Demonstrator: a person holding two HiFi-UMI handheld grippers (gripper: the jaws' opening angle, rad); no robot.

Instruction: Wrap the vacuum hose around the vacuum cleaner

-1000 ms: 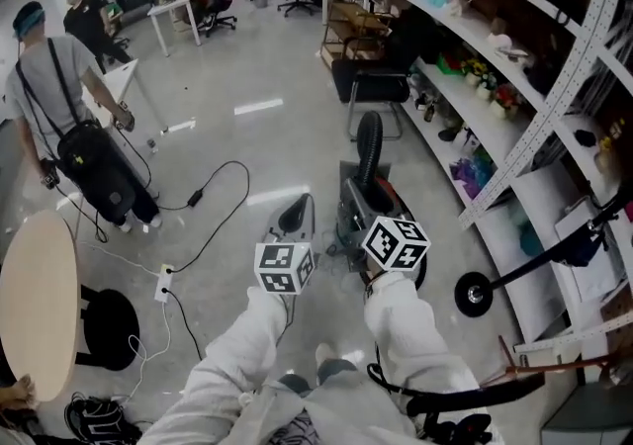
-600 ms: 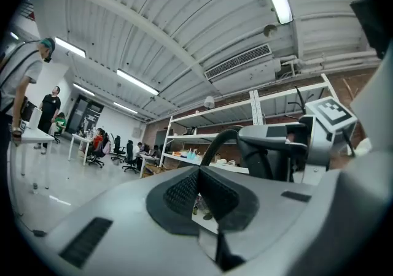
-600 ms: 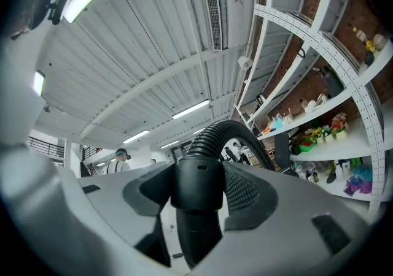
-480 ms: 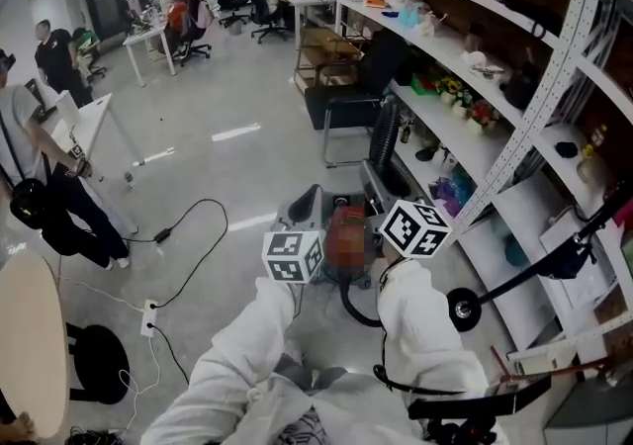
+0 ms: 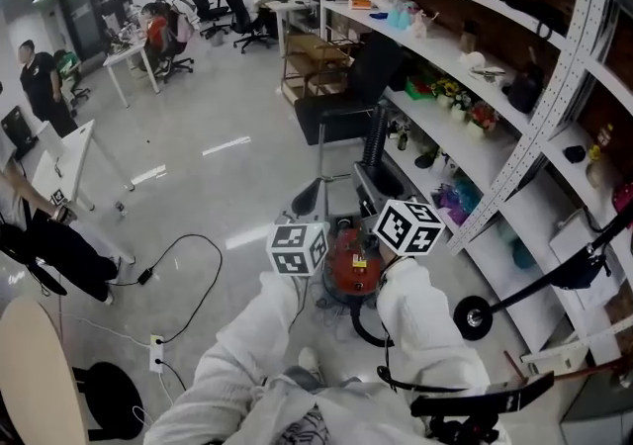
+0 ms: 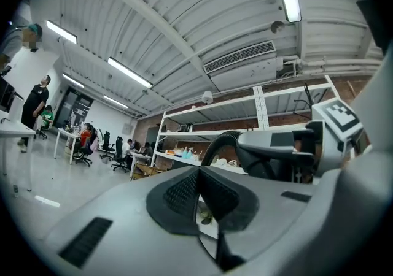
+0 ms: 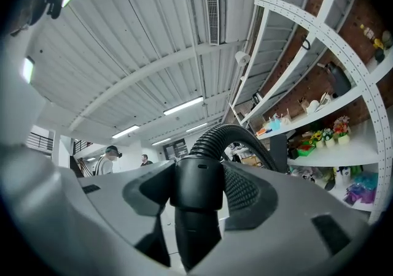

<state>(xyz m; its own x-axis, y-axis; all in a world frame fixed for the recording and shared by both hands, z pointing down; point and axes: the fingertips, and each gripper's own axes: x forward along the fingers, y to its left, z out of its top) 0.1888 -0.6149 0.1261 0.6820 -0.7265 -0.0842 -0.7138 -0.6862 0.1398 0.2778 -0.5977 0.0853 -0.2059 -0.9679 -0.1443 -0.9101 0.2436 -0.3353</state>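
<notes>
The red vacuum cleaner (image 5: 350,267) stands on the floor just below and between my two grippers. Its black ribbed hose (image 5: 374,138) rises upright from my right gripper (image 5: 380,182), and a loop of the hose lies on the floor by my feet. In the right gripper view, the right gripper (image 7: 196,178) is shut on the hose's smooth black cuff (image 7: 197,190), with the ribbed part arching away above. The left gripper (image 5: 306,197) is beside it to the left. In the left gripper view, the left gripper (image 6: 199,175) is shut with nothing between its pads.
Long white shelving (image 5: 465,67) full of small items runs along the right. A black chair (image 5: 341,92) stands ahead of the vacuum. A black stand with a round foot (image 5: 474,315) is at right. A cable and power strip (image 5: 158,342) lie on the floor at left.
Both grippers have lifted forward with the hose, and the red vacuum body has come into view beneath them. The person with the backpack at left has slid almost out of frame.
</notes>
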